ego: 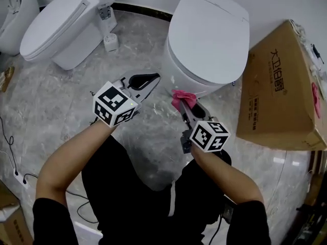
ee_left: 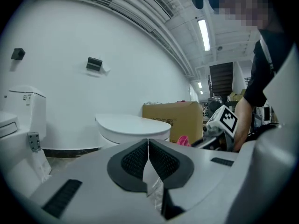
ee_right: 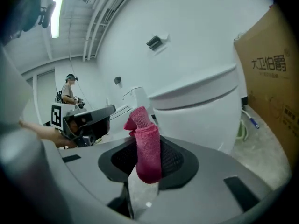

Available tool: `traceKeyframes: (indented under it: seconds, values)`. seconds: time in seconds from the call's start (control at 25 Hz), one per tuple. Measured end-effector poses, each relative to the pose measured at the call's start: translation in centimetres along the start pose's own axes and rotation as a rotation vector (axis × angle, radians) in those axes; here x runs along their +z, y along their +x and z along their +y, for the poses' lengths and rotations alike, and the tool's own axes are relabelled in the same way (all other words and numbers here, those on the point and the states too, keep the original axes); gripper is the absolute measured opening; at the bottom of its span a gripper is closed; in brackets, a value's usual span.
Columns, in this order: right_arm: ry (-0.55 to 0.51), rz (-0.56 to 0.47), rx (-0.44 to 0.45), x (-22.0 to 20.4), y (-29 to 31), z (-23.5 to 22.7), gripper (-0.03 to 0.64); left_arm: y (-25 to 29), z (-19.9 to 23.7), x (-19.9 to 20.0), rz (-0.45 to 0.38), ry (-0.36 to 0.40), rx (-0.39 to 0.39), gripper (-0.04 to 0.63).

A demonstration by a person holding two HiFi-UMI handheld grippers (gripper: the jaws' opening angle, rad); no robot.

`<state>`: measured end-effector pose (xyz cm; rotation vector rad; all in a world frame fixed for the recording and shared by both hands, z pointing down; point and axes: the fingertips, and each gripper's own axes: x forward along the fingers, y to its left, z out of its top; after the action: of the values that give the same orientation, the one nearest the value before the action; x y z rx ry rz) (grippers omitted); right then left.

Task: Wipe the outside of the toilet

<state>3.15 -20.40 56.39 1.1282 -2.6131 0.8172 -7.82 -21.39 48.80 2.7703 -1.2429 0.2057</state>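
A pink cloth (ee_right: 147,146) is clamped in the right gripper (ego: 186,108) near the toilet (ego: 209,40); the left gripper (ee_left: 148,148) is shown closed and empty in its own view.

The floor (ego: 66,101) is glossy grey marbled tile. Behind it runs a plain white wall (ee_left: 70,31) with a black skirting (ego: 143,10) at its foot and two small dark fixtures (ee_left: 94,63) mounted well apart. A second toilet (ego: 53,22), lid shut, stands at the left, with a small white holder (ego: 111,42) just beside it. A large cardboard box (ego: 281,91) sits at the right. A tube light (ee_left: 203,34) glows on the ribbed ceiling. A power strip (ego: 18,177) lies at the floor's left edge.
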Motion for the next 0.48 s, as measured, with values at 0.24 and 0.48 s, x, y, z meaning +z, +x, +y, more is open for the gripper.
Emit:
traceKeyframes:
  seconds: [0.24, 0.48]
  values:
    - [0.009, 0.03, -0.046, -4.1, 9.7, 3.0, 0.127, -2.7, 1.3, -0.6, -0.004, -0.026, 0.038, 0.02]
    - [0.117, 0.023, -0.18, -6.3, 17.6, 1.3, 0.129, -5.7, 3.1, -3.4, 0.039, -0.052, 0.106, 0.02]
